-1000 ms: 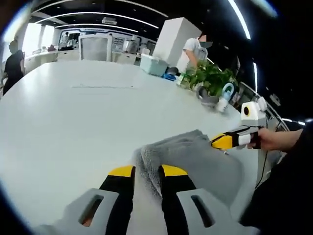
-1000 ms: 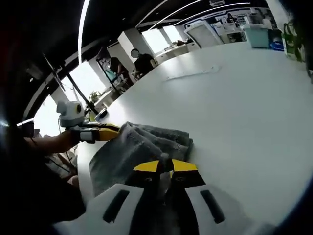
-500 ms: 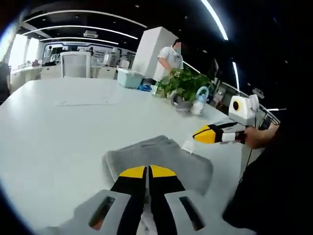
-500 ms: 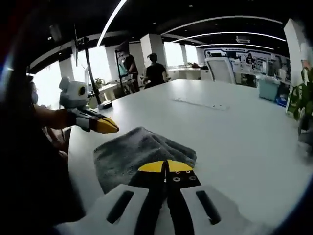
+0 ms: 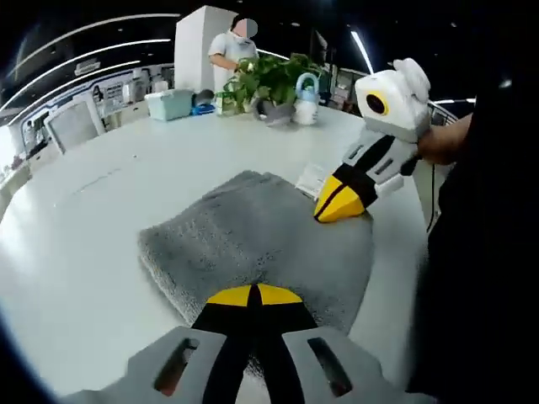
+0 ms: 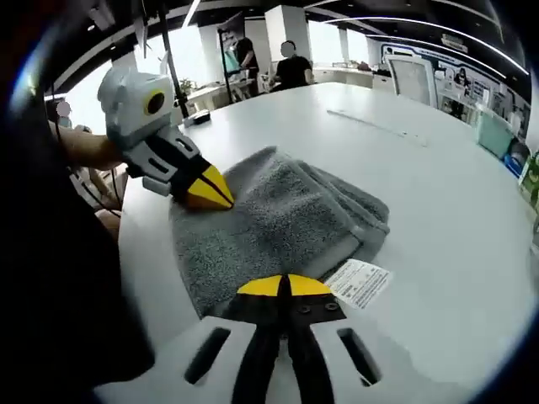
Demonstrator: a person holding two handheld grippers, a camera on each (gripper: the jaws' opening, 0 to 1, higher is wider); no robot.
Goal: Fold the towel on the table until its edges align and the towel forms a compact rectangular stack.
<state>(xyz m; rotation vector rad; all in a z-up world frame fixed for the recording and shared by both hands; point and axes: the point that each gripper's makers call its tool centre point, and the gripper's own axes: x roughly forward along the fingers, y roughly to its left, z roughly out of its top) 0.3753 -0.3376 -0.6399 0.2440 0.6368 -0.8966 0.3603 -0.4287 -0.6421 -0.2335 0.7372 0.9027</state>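
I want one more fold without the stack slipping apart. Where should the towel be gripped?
Probably at the layered edge of the towel beside the white label, coming in low from the table side: there the layers lie stacked together, so one pinch catches them all.

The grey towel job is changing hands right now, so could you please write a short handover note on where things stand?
Left tongs: shut, empty, at the near edge of the grey terry towel.
Right tongs: shut, empty, at the opposite edge, beside the white care label.
Towel: folded in layers, lying flat on the white table near its edge.
Done: folds made, roughly rectangular stack.
Left: check that the layered edges line up; square them if not.
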